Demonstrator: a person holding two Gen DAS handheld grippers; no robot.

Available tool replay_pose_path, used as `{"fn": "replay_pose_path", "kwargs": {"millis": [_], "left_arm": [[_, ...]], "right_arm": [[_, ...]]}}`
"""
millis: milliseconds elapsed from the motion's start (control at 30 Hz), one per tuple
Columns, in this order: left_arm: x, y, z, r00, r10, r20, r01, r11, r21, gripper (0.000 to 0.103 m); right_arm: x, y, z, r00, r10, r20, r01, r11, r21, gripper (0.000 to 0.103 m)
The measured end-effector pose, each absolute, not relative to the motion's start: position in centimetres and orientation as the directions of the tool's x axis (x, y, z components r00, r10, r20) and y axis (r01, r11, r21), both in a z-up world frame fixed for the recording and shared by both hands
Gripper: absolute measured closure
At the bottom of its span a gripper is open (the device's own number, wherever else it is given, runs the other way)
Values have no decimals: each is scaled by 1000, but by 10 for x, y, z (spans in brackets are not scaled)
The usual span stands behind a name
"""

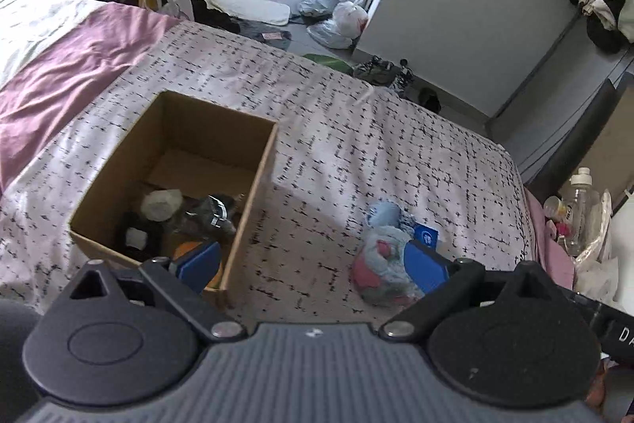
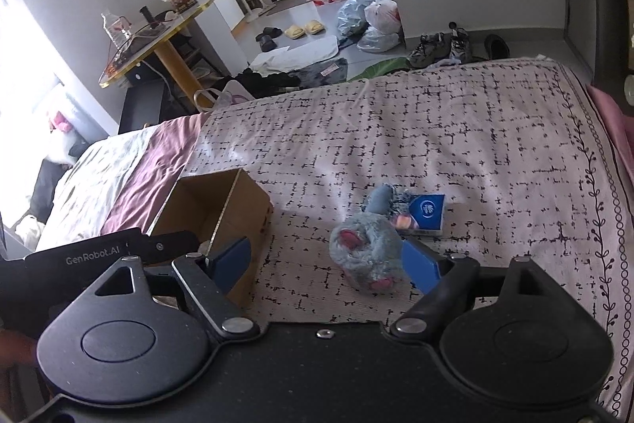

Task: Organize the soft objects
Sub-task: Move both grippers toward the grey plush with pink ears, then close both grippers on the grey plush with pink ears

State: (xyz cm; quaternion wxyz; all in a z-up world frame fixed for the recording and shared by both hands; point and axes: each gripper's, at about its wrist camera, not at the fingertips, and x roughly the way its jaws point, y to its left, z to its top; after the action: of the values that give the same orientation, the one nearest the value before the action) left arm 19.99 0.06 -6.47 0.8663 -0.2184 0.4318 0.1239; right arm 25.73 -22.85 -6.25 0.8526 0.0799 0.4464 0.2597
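Note:
A grey-blue plush toy (image 1: 380, 260) with pink patches lies on the patterned bedspread (image 1: 356, 129). A blue tissue packet (image 1: 426, 236) sits right behind it. To its left stands an open cardboard box (image 1: 253, 193) holding a pale plush and several dark items. My left gripper (image 1: 313, 264) is open, its left finger over the box's near corner and its right finger beside the toy. In the right wrist view the plush toy (image 2: 368, 248) lies between the fingers of my open right gripper (image 2: 329, 262), close to the right pad (image 2: 422, 264), with the packet (image 2: 426, 215) and the box (image 2: 214, 213) beyond.
The left gripper's black body (image 2: 99, 250) sits by the box's near side. A purple blanket (image 1: 67, 74) covers the bed's left part. Bottles and bags (image 1: 582, 209) crowd the bed's right edge. Beyond the bed's foot the floor holds shoes (image 2: 440, 48), plastic bags (image 2: 372, 14) and a round table (image 2: 158, 34).

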Motion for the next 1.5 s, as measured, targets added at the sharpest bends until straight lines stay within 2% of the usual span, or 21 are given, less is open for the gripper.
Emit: {"fn": "replay_pose_path", "kwargs": {"millis": [300, 567, 667, 733, 1133, 1300, 1500], "left_arm": [[225, -20, -95, 551, -43, -834, -365, 886, -287, 8], [241, -17, -125, 532, -74, -844, -422, 840, -340, 24], [247, -13, -135, 522, -83, -849, -450, 818, -357, 34], [251, -11, -141, 513, -90, -853, -466, 806, -365, 39], [278, -13, -173, 476, -177, -861, -522, 731, -439, 52], [290, -20, -182, 457, -197, -867, -522, 730, -441, 54], [299, -24, -194, 441, -215, -871, -542, 710, -450, 71]], "right_arm": [[277, -249, -96, 412, 513, -753, -288, 857, 427, 41], [291, -257, -120, 377, 530, -759, -227, 848, 479, 51], [298, -258, -128, 372, 539, -756, -206, 842, 499, 54], [302, -259, -134, 366, 550, -751, -182, 834, 522, 55], [324, -254, -177, 315, 565, -763, -85, 817, 570, 59], [331, -252, -189, 314, 572, -757, -45, 806, 590, 59], [337, -245, -204, 301, 573, -762, -3, 800, 601, 59]]}}
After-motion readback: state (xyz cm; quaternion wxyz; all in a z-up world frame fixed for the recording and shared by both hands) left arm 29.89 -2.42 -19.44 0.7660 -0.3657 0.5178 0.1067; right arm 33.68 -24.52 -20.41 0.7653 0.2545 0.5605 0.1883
